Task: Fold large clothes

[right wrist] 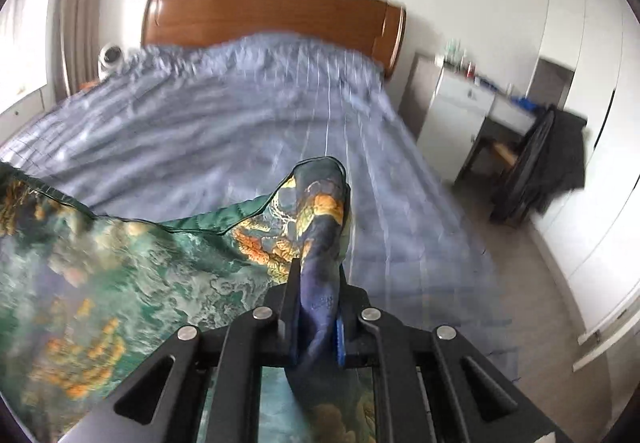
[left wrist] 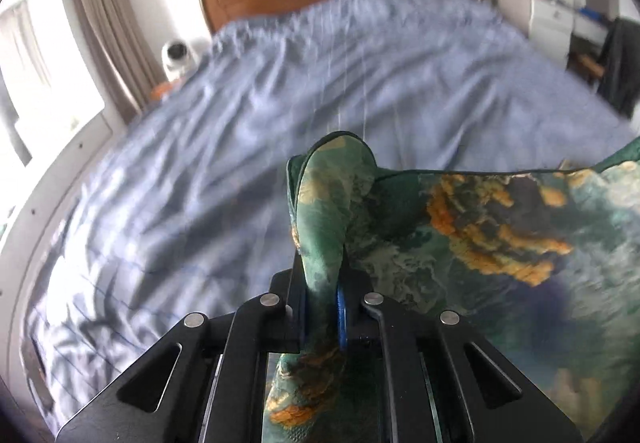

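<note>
Printed green cloth [left wrist: 500, 227] held up over a bed with a blue cover [left wrist: 240, 123], one corner in each gripper.

Left gripper [left wrist: 320, 275] is clamped tight on the left corner, right gripper [right wrist: 316, 295] likewise on the right; the hem hangs taut between them. To fold well, keep both corners level and lower evenly onto the bed.
</note>
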A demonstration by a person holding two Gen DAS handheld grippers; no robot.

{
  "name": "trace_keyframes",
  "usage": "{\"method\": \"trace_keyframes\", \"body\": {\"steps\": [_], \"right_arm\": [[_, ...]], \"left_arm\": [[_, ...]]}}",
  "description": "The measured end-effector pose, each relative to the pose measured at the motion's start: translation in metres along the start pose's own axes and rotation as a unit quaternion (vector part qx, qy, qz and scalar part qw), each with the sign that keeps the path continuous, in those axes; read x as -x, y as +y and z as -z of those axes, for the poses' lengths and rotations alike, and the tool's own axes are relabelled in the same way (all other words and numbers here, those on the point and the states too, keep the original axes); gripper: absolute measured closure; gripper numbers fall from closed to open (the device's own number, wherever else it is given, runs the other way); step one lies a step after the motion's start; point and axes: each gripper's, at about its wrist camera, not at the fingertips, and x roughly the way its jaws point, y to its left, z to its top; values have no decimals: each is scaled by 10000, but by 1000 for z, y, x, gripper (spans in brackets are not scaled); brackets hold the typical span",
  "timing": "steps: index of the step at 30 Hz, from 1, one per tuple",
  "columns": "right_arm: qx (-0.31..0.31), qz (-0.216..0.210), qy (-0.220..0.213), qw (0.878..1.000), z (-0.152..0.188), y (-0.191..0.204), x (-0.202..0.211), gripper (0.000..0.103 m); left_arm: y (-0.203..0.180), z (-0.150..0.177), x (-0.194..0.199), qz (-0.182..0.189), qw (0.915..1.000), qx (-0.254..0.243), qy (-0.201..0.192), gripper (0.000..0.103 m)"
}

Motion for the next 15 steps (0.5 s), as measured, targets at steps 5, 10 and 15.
{"method": "trace_keyframes", "body": {"steps": [5, 10, 15], "right_arm": [[63, -194, 713, 9972, 53, 11, -60, 91], [-276, -434, 747, 9959, 73, 4, -80, 90], [-484, -569, 653, 9951, 77, 4, -92, 89]], "left_arm": [[-13, 39, -35, -117, 9998, -108, 73, 92], [-6, 47, -43, 82, 9999, 145, 38, 90], [-11, 48, -42, 39, 9999, 144, -23, 90]]}}
